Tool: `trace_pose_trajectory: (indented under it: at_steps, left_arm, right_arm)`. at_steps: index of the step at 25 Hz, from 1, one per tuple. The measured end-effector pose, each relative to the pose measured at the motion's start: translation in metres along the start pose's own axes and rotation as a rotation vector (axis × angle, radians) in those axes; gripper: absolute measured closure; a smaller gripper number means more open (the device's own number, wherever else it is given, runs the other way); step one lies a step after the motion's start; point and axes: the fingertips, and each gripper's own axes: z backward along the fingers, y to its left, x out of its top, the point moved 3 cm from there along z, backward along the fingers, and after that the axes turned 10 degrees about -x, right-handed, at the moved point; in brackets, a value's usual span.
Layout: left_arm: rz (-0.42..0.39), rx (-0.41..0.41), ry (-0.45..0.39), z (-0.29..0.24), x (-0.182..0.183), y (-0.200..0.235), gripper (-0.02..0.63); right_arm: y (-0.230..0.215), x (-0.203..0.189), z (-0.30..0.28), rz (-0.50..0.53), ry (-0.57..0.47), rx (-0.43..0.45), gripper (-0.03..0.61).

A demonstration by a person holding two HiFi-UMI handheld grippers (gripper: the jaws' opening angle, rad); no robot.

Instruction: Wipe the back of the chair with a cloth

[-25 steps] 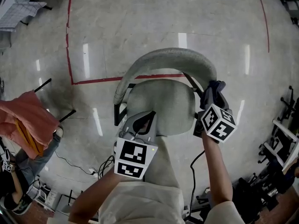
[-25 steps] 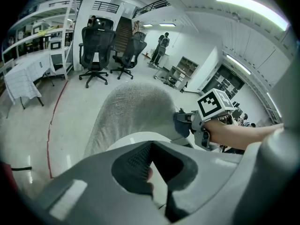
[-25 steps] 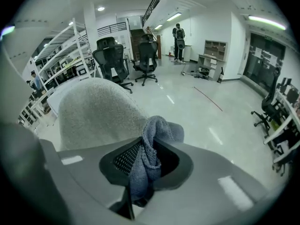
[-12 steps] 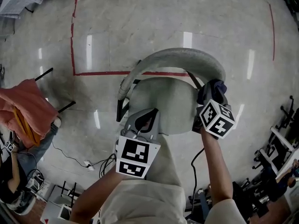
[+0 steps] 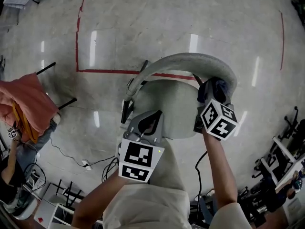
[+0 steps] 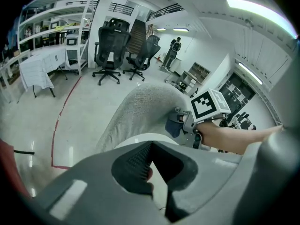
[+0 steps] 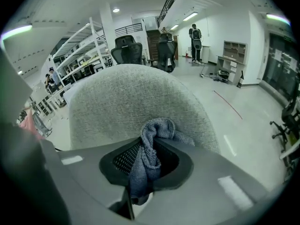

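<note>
Right gripper [image 5: 213, 90], seen from the head view, is clenching one dark blue cloth [image 5: 218, 85] against the right end of the grey chair back [image 5: 181, 61]. Compared with a second ago it is sitting a little farther up along that curved back, and the chair is lying more to the right in the picture. The left gripper [image 5: 147, 124] is hovering over the near edge of the pale seat [image 5: 167, 101], much where it was. Each of the two grippers is carrying one cube of black-and-white square markers. A red tape line [image 5: 109, 71] is running across the floor [image 5: 190, 13] beyond the chair.

Looking along the left gripper [image 6: 150, 170], its jaws are resting together with nothing between them. Past them the chair back [image 6: 136, 111] is rising, with the right gripper [image 6: 182, 125] pressing the cloth [image 6: 173, 125] to its right side. Two black office chairs [image 6: 110, 46] are standing far behind.

Looking along the right gripper [image 7: 147, 163], its jaws are pinching the bunched blue-grey cloth [image 7: 149, 149], whose top fold is touching the speckled chair back [image 7: 136, 97] directly ahead.
</note>
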Motion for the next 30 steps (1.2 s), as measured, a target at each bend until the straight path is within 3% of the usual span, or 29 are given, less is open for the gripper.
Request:
trace_pose_trajectory:
  at_steps: [21, 30]
  left_arm:
    - [0.067, 0.036, -0.039, 0.021, -0.009, 0.026, 0.614]
    - [0.074, 0.030, -0.048, 0.030, -0.015, 0.031, 0.614]
  right_arm:
    - [0.081, 0.009, -0.006, 0.152, -0.054, 0.156, 0.500]
    - [0.135, -0.001, 0.000, 0.276, -0.054, 0.294, 0.500]
